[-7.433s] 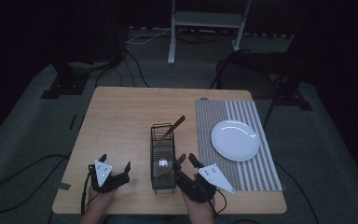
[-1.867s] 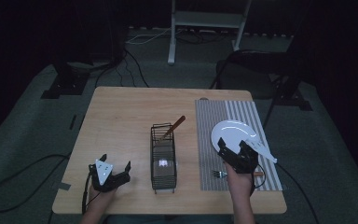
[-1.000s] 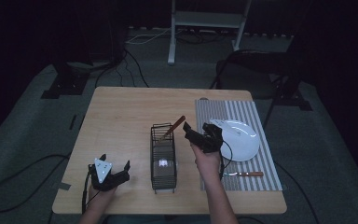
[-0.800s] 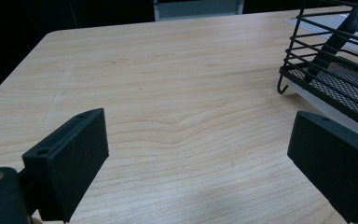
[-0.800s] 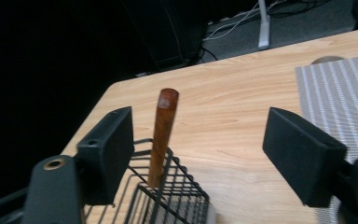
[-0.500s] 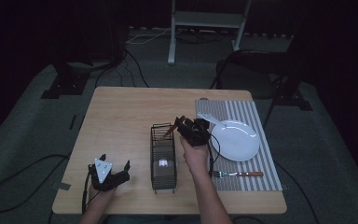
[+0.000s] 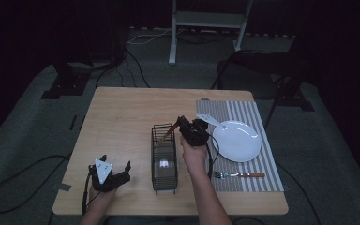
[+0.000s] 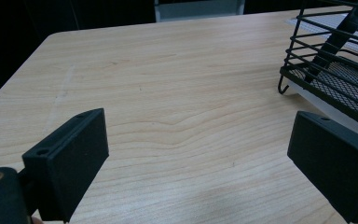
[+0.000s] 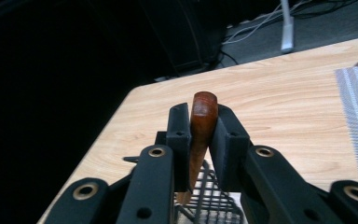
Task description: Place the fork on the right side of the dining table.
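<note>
A black wire basket (image 7: pixel 153 157) stands mid-table, and a utensil's brown wooden handle (image 7: pixel 170 131) sticks up from its far end. My right gripper (image 7: pixel 183 125) has just been closing and is now shut on that handle (image 9: pixel 204 103), the pads (image 9: pixel 179 122) pressing it from both sides above the basket mesh (image 9: pixel 209 196). At the table's front left rests my left gripper (image 7: pixel 116 162), open. Between its jaws (image 8: pixel 198 149) there is only bare wood, and the basket (image 8: pixel 335 70) stands off to its right.
A striped placemat (image 7: pixel 258 117) on the right carries a white plate (image 7: pixel 236 140). A fork with a wooden handle (image 7: pixel 240 175) lies near the mat's front edge. Bare tabletop (image 7: pixel 122 117) stretches left of the basket.
My right gripper moved left from above the plate to the basket's far end and closed on the wooden handle. The left gripper kept still.
</note>
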{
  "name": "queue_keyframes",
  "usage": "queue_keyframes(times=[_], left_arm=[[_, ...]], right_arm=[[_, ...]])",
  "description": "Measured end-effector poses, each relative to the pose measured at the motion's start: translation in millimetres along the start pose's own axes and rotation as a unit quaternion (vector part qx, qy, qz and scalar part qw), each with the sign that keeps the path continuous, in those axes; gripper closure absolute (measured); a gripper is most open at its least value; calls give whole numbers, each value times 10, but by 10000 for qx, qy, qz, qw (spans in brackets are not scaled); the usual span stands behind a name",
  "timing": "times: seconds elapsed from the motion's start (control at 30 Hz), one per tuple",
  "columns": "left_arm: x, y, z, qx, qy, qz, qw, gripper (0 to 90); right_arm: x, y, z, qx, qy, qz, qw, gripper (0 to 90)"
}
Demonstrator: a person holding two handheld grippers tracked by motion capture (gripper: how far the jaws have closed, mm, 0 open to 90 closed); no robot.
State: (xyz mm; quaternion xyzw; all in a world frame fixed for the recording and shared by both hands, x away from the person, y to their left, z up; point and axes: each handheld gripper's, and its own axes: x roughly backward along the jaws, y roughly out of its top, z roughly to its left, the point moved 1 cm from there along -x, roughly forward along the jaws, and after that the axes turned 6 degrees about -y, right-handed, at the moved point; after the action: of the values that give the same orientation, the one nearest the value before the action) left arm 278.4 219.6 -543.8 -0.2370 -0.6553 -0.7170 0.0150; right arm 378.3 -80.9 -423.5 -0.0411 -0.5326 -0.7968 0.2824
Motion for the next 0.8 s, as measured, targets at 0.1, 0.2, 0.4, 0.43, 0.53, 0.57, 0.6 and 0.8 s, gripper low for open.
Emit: queue_keyframes(times=[0.1, 0.2, 0.4, 0.43, 0.53, 0.57, 0.6, 0.8], left_arm=[[-1, 0, 0, 2, 2, -1, 10000, 50], [-2, 1, 1, 12, 38, -3, 10000, 50], [-5, 1, 5, 32, 32, -2, 10000, 50], [-5, 2, 4, 29, 31, 1, 10000, 50], [-4, 2, 6, 28, 30, 11, 10000, 50], [-5, 2, 5, 31, 30, 5, 10000, 50], [-5, 2, 5, 26, 34, 8, 10000, 50], [-5, 2, 7, 29, 24, 19, 10000, 50]], right_arm=[[7, 7, 27, -22, 86, 8, 10000, 801], [20, 23, 66, 19, 155, 5, 9999, 804], [133, 153, 133, 174, 190, -113, 9996, 804], [156, 178, 143, 197, 216, -130, 9995, 804], [214, 247, 163, 285, 251, -200, 9991, 804], [232, 269, 165, 298, 271, -220, 9989, 804], [247, 295, 165, 297, 312, -239, 9988, 804], [378, 500, 180, 291, 459, -420, 9976, 804]])
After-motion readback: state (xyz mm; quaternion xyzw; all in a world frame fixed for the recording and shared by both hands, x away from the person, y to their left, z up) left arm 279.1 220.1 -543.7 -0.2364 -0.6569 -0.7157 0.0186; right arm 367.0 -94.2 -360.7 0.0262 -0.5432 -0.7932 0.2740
